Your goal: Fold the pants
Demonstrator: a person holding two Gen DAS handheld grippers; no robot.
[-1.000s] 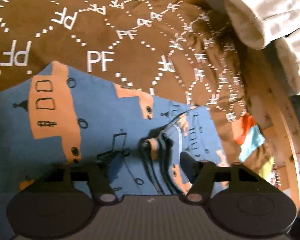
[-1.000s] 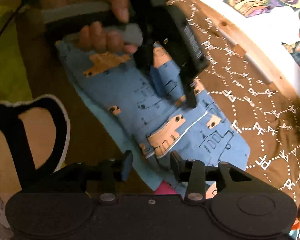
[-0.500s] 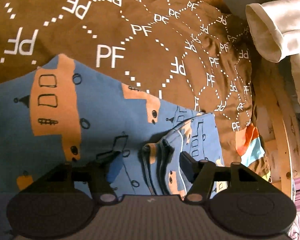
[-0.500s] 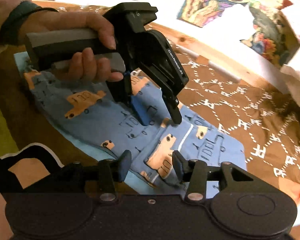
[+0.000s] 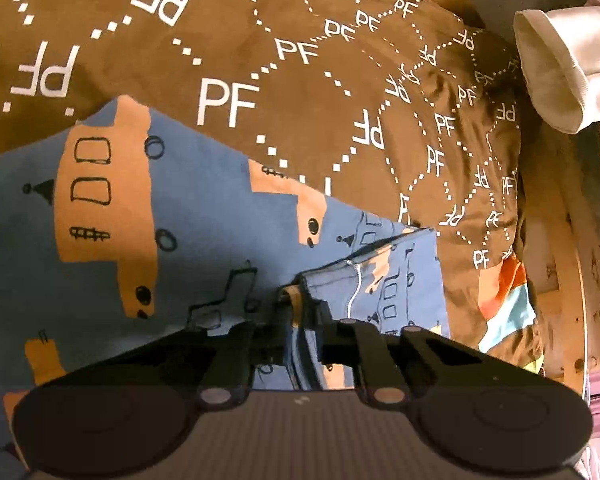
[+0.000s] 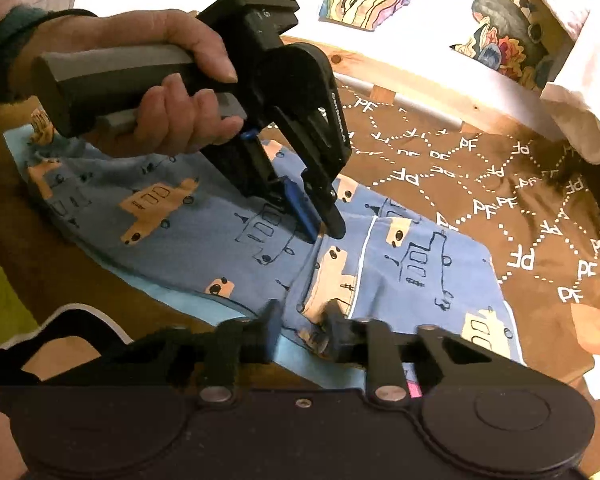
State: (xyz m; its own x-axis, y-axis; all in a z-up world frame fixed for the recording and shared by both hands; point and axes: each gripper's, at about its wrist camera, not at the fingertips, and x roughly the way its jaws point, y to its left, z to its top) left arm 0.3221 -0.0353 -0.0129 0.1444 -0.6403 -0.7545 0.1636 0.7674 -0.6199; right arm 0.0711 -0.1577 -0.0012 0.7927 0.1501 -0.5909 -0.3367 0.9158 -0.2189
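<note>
Both grippers, left gripper [image 5: 296, 320] & right gripper [image 6: 300, 328], closing on blue pants [image 6: 228, 236] mid-seam; legs stacked, cross-folds still pending.

Both hand-held grippers closing on blue pants [image 6: 204, 240]: right [image 6: 300, 320] near edge, left [image 6: 320, 228] mid-fabric.

The left gripper [image 6: 324, 228] tips down, and its 2 jaws are closing on a fold of cloth. A hand [image 6: 172, 92] wraps around its grey handle. The right gripper [image 6: 300, 324] also tips down, its 2 jaws closing on cloth.
</note>
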